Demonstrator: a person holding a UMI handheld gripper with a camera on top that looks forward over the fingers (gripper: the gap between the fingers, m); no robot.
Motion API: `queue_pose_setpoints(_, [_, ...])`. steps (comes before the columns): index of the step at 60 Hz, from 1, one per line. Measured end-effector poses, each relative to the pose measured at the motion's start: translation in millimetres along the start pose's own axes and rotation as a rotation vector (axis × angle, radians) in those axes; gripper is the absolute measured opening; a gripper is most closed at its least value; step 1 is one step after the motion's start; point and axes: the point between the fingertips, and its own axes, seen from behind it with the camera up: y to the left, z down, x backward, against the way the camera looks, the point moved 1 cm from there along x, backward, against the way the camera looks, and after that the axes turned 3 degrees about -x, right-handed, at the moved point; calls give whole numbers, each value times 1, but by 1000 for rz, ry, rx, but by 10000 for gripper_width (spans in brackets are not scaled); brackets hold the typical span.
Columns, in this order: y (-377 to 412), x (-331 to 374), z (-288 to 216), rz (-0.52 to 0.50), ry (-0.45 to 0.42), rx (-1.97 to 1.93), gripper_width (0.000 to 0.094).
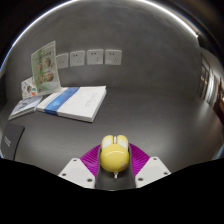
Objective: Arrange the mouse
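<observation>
My claw (113, 172) pinching yellow mouse (113, 153); purple pads (93, 157) pressed to both its sides. Mouse held near, above grey counter (150, 115). Far left on counter: white box with blue edge (73, 101), open booklet (30, 103) beside it. Far wall: row of white sockets (94, 57).
</observation>
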Motion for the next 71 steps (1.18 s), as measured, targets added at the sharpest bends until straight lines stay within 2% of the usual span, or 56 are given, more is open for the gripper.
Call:
queue_pose_setpoints(5, [77, 63, -15, 11, -54, -38, 394])
queue_pose_setpoints(7, [67, 44, -26, 31, -77, -63, 394])
queue_pose_setpoints(16, [260, 123, -77, -42, -241, -93, 392])
queue_pose_setpoints(20, [380, 144, -64, -121, -230, -90, 391])
queue_pose_setpoints(21, [386, 130, -58, -139, -223, -83, 391])
queue_pose_setpoints(25, [489, 142, -24, -188, -183, -29, 390])
queue_pose_setpoints(32, [577, 125, 38, -191, -85, 12, 390])
queue_pose_setpoints(40, [583, 98, 74, -134, -21, 51, 391])
queue_pose_setpoints(41, [587, 98, 80, -123, -14, 49, 451])
queue_pose_setpoints(42, [586, 96, 80, -120, -12, 49, 454])
queue_pose_setpoints(43, [581, 98, 73, -123, -34, 42, 402])
queue_pose_setpoints(44, [581, 97, 73, -119, -35, 42, 463])
queue_pose_setpoints(46, [581, 95, 74, -115, -28, 56, 454])
queue_pose_setpoints(47, [581, 95, 73, -116, -31, 60, 536])
queue_pose_setpoints(48, [581, 94, 73, -118, -29, 65, 550])
queue_pose_setpoints(49, [581, 94, 75, -121, -18, 71, 525])
queue_pose_setpoints(50, [581, 95, 75, -124, -12, 74, 600])
queue_pose_setpoints(57, [583, 121, 76, -205, 14, 45, 864])
queue_pose_setpoints(64, [544, 171, 75, -232, 12, -25, 843])
queue_pose_setpoints(71, [478, 201, 87, -135, 12, -34, 840])
